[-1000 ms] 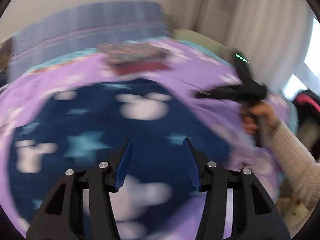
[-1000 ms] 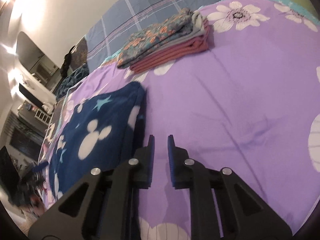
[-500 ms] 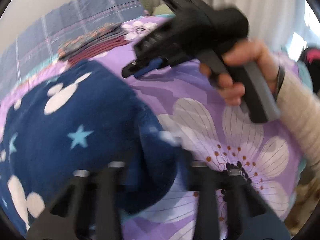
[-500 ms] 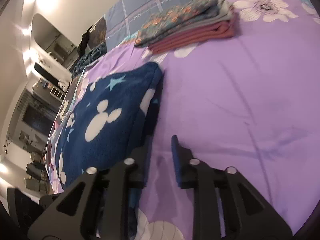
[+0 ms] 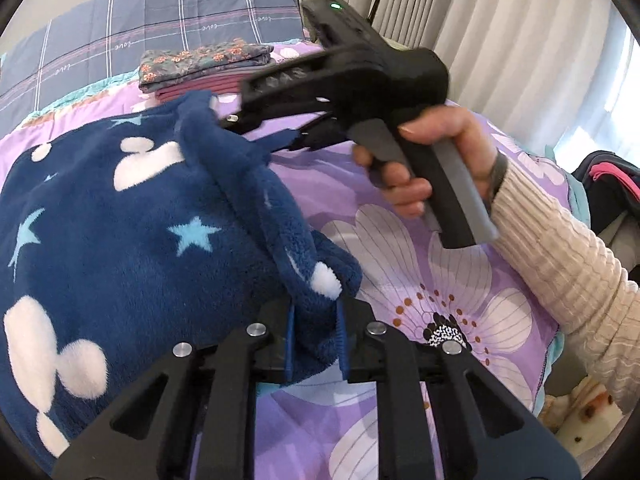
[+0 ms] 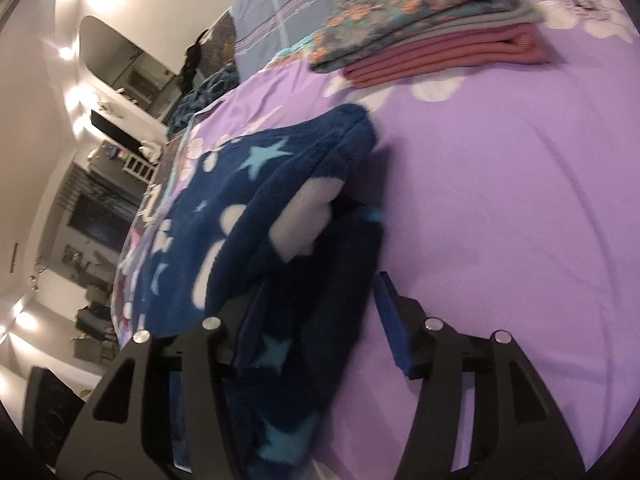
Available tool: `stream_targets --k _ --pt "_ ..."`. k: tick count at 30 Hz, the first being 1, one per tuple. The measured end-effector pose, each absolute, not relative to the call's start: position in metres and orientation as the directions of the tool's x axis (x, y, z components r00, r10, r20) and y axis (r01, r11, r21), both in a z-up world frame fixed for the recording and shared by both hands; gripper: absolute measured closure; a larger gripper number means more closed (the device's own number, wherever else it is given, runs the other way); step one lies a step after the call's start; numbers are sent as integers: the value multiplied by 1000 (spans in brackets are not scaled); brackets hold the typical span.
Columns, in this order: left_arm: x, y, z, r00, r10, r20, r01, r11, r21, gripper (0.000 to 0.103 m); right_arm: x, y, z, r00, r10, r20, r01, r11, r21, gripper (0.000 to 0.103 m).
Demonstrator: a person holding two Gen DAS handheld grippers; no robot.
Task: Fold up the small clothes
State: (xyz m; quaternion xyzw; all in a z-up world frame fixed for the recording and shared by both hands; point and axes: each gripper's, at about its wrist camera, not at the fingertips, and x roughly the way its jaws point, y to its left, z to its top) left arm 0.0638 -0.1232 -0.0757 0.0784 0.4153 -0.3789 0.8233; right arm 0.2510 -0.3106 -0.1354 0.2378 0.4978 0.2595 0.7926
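Note:
A dark blue fleece garment (image 5: pixel 132 236) with white mouse shapes and light blue stars lies on the purple flowered bedspread (image 5: pixel 432 304). My left gripper (image 5: pixel 314 330) is shut on the garment's near right corner. My right gripper (image 6: pixel 320 320) is open, its jaws wide on either side of the garment's (image 6: pixel 280 200) right edge, fleece lying between them. In the left wrist view the right gripper (image 5: pixel 256 128) reaches into a raised fold at the far edge.
A stack of folded clothes (image 5: pixel 208 66), floral on top and pink below, sits at the back of the bed; it also shows in the right wrist view (image 6: pixel 432 28). A blue plaid pillow (image 5: pixel 152 28) lies behind it. Curtains (image 5: pixel 520 40) hang at the right.
My left gripper moved to the garment's right corner and shut on it. My right gripper came in over the right edge and opened wide around the fleece.

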Motion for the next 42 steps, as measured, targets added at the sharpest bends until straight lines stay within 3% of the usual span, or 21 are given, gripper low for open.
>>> stream_targets --k 2,3,8,10,11,15,19,21,23,24,27,29,33,37,42 --pt "63 -125 -77 364 -559 -745 693 697 -184 87 254 -310 -138 376 639 -671 -140 755 641 85" --pt "62 -126 -77 361 -560 -746 695 694 -184 87 255 -313 -137 401 627 -668 -114 757 643 90" --pt "56 -144 -78 349 -581 -735 737 655 -168 87 246 -334 -122 541 601 -589 -107 743 661 96" --pt "52 -152 -82 340 -570 -748 748 646 -153 87 253 -337 -138 560 462 -688 -28 840 542 103" --pt "49 -156 -85 346 -555 -757 750 648 -132 87 256 -341 -148 549 435 -714 3 853 522 103" --pt "49 -155 -93 350 -555 -755 748 650 -131 85 247 -360 -151 550 540 -637 5 761 649 103" --pt "51 -156 -94 338 -563 -754 749 646 -147 81 209 -349 -115 543 603 -584 -147 753 641 100" --pt "49 -161 -96 340 -561 -755 759 638 -131 72 186 -338 -102 526 649 -550 -231 731 642 99" --pt "44 -165 -98 346 -564 -750 765 632 -122 66 168 -327 -101 509 649 -566 -257 742 619 87" --pt "41 -166 -99 348 -564 -748 769 628 -116 63 159 -320 -109 507 602 -617 -231 785 575 82" --pt "34 -161 -98 333 -582 -742 782 609 -127 61 153 -303 -125 536 434 -724 -193 898 395 86" --pt "28 -151 -95 325 -593 -737 782 606 -142 58 148 -296 -119 566 329 -756 -150 943 298 61" --pt "15 -110 -84 331 -619 -712 768 615 -177 58 135 -281 -88 616 251 -747 -139 968 210 66" --pt "16 -25 -68 428 -605 -672 629 733 -259 58 113 -258 -56 691 191 -697 -166 981 103 66" --pt "17 100 -59 626 -447 -639 330 894 -301 59 98 -175 -36 690 296 -660 -368 929 32 62"
